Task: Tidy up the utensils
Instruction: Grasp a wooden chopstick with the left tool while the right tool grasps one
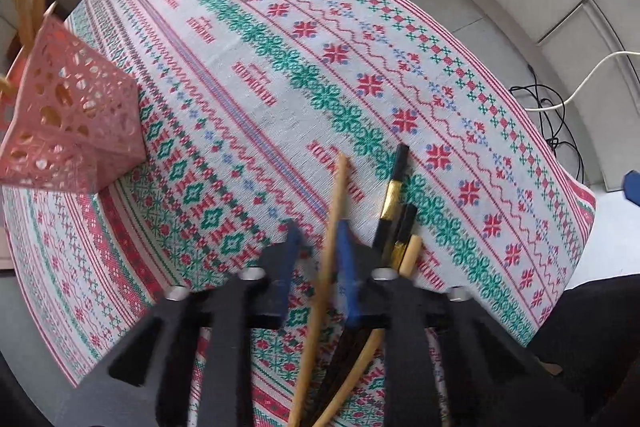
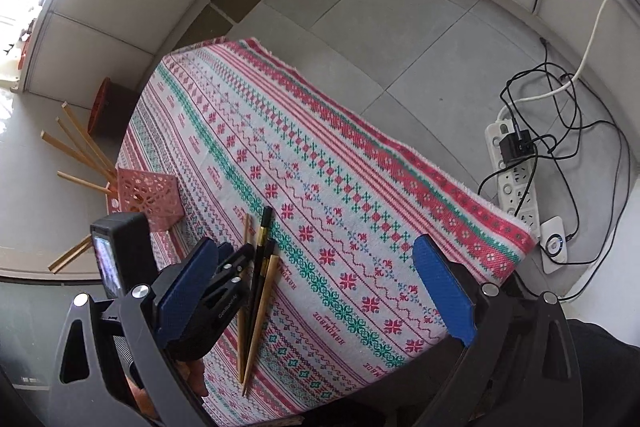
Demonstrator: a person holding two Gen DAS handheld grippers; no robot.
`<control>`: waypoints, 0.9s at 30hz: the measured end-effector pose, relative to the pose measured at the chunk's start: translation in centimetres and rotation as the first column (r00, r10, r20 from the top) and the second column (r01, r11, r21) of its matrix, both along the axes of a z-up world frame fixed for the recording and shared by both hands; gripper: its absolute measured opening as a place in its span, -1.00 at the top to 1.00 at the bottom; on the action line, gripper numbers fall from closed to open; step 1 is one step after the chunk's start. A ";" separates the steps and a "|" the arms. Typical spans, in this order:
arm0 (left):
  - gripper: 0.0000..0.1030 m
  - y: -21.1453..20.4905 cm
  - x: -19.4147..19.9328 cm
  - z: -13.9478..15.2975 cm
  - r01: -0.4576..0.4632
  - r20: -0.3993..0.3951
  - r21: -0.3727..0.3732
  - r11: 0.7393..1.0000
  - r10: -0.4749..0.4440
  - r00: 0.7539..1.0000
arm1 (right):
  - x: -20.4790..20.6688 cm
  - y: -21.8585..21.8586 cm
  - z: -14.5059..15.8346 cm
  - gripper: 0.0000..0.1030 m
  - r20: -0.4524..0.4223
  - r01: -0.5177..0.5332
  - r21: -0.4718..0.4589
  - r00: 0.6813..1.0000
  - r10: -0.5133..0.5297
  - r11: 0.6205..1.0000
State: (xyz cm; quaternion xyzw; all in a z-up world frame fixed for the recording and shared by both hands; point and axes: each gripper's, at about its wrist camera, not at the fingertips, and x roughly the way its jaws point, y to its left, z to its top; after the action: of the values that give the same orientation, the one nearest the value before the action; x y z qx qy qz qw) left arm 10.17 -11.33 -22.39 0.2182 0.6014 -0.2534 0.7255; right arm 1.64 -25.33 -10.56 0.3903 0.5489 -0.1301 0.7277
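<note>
Left wrist view: my left hand-held gripper (image 1: 318,247) clamps a wooden chopstick (image 1: 334,211) over the table (image 1: 240,87). My right hand-held gripper (image 2: 320,291) hangs spread wide, holding nothing.

Patterned tablecloth (image 2: 360,195) on table; power strip (image 2: 514,171) w/ tangled cables (image 2: 576,131) on floor.

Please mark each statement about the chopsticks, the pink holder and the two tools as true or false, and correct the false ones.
1. The left tool has a wooden chopstick between its fingers. True.
2. The right tool grips a black chopstick. False: it is wide open and holds nothing.
3. The pink holder already contains wooden chopsticks. True.
4. The two black chopsticks stand in the holder. False: they lie on the patterned tablecloth.
5. The tablecloth is plain white. False: it has red and green patterns.
</note>
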 end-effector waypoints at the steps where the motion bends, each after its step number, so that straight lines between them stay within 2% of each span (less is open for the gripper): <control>1: 0.88 0.8 0.0 0.0 -0.019 -0.007 -0.018 1.000 0.019 1.000 | 0.2 0.5 -0.5 -0.84 -0.014 -0.009 0.000 1.000 0.009 1.000; 3: 0.91 2.7 0.0 0.0 -0.061 -0.011 -0.037 0.997 0.060 0.998 | 0.5 1.5 -1.3 -0.84 -0.035 -0.029 -0.006 0.999 0.029 1.000; 5: 0.91 4.2 -0.1 0.4 -0.088 0.004 -0.030 0.996 0.088 0.996 | 0.8 2.8 -2.3 -0.68 -0.060 -0.058 0.008 0.996 0.059 0.998; 7: 0.91 5.5 -0.5 1.1 -0.100 0.015 -0.034 0.994 0.101 0.995 | 1.5 4.5 -3.6 -0.26 -0.100 -0.113 0.038 0.988 0.116 0.993; 10: 0.91 7.4 -1.1 2.4 -0.122 0.032 -0.056 0.991 0.124 0.992 | 2.3 6.5 -4.8 0.11 -0.137 -0.158 0.028 0.978 0.160 0.987; 16: 0.91 10.4 -2.1 3.3 -0.142 0.043 -0.070 0.987 0.145 0.988 | 3.1 8.9 -6.4 0.16 -0.182 -0.166 0.015 0.969 0.166 0.986; 18: 0.91 11.5 -1.7 3.8 -0.153 0.043 -0.072 0.986 0.156 0.987 | 3.3 9.8 -6.7 0.18 -0.199 -0.179 -0.019 0.965 0.172 0.984; 24: 0.91 13.3 -0.9 5.0 -0.167 0.055 -0.086 0.982 0.172 0.984 | 3.7 12.0 -6.7 0.65 -0.216 -0.261 -0.164 0.950 0.224 0.951; 27: 0.91 13.7 -0.8 5.5 -0.164 0.066 -0.092 0.982 0.170 0.983 | 4.0 12.8 -6.7 0.65 -0.202 -0.270 -0.194 0.952 0.231 0.943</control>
State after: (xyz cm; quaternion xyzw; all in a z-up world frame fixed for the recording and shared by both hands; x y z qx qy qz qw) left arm 9.37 2.33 -16.89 0.1448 0.5789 -0.2091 0.7747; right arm 5.59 -12.52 -17.29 0.2212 0.6388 -0.1302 0.7253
